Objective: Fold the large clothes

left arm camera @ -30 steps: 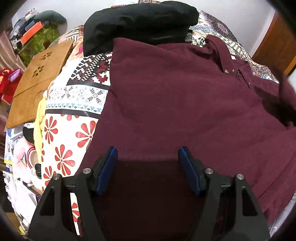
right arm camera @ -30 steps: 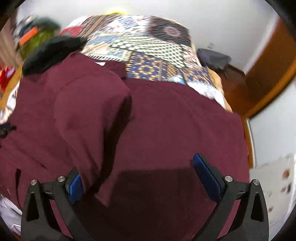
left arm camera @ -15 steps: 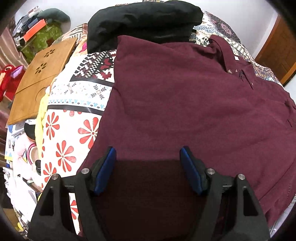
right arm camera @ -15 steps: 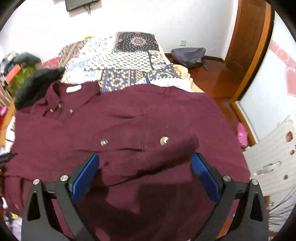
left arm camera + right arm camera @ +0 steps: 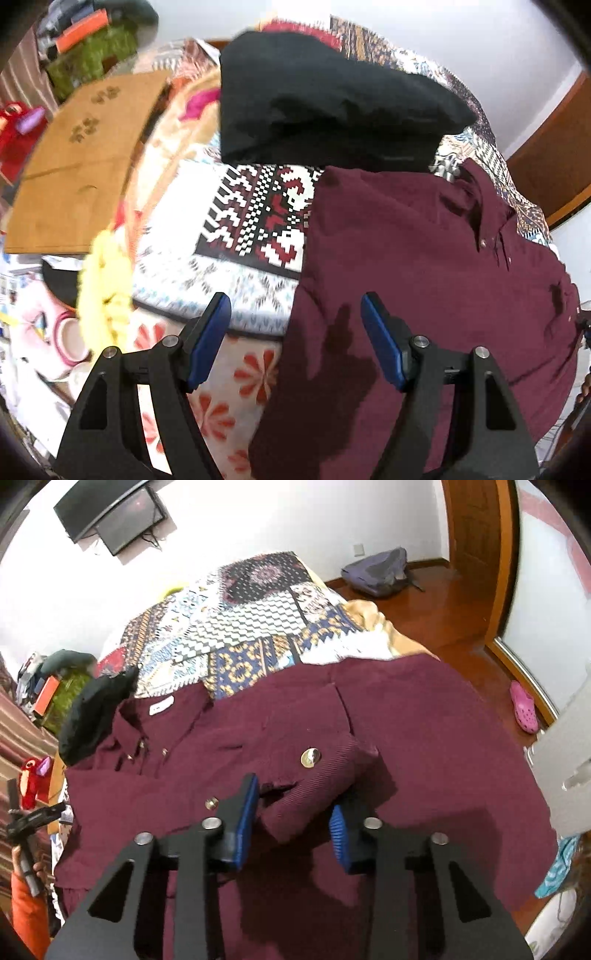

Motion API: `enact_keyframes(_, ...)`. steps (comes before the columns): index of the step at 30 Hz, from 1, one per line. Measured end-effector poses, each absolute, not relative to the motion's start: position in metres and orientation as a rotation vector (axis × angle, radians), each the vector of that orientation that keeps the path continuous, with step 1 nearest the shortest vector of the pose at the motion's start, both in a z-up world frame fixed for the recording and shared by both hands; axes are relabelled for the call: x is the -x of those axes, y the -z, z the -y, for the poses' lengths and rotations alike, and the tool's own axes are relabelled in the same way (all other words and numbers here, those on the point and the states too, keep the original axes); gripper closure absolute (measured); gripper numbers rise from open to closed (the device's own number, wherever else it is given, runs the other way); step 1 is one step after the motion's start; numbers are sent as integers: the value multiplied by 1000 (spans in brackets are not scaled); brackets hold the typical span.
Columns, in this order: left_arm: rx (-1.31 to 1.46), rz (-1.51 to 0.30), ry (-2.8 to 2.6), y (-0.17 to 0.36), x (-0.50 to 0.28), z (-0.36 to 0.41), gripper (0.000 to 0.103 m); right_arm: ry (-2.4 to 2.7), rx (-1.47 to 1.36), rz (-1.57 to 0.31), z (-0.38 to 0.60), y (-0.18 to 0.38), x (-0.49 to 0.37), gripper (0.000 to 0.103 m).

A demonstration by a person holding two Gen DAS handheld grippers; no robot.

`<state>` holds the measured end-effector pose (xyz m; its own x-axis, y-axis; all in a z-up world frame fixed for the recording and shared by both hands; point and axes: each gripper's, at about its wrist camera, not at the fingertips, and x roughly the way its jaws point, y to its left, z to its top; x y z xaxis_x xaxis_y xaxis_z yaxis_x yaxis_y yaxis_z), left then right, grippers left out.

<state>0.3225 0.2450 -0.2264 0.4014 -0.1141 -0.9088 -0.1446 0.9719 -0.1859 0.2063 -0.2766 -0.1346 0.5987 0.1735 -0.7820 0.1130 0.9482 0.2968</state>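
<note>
The right tool is closing around the cuff and may slip off its thick fold, while the left tool hangs spread and empty.

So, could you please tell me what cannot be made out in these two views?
- Maroon button-up shirt: hem hidden behind the right hand-held gripper in the right view.
- Black folded garment: type unclear, left view blurred.
- Cuff: pad contact unclear while the jaws are closing.
</note>
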Motion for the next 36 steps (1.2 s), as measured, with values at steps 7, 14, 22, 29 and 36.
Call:
enact_keyframes(7, 246, -1174, 58, 246, -359, -221, 69, -82, -263, -847, 261, 104, -224, 83)
enact_keyframes(14, 202, -1074, -99, 221, -372, -226, 101, -96, -204, -735, 253, 80, -217, 84)
enact_keyframes(22, 60, -1096, -271, 237, -377, -230, 103, -25, -296, -952, 287, 146, -205, 83)
enact_keyframes(29, 47, -1095, -244, 233, -364, -229, 102, 23, -284, -996, 299, 148, -185, 54)
enact_keyframes(36, -7, -1062, -156, 203, -349, -194, 88, 77, -287, -957, 317, 128, -172, 43)
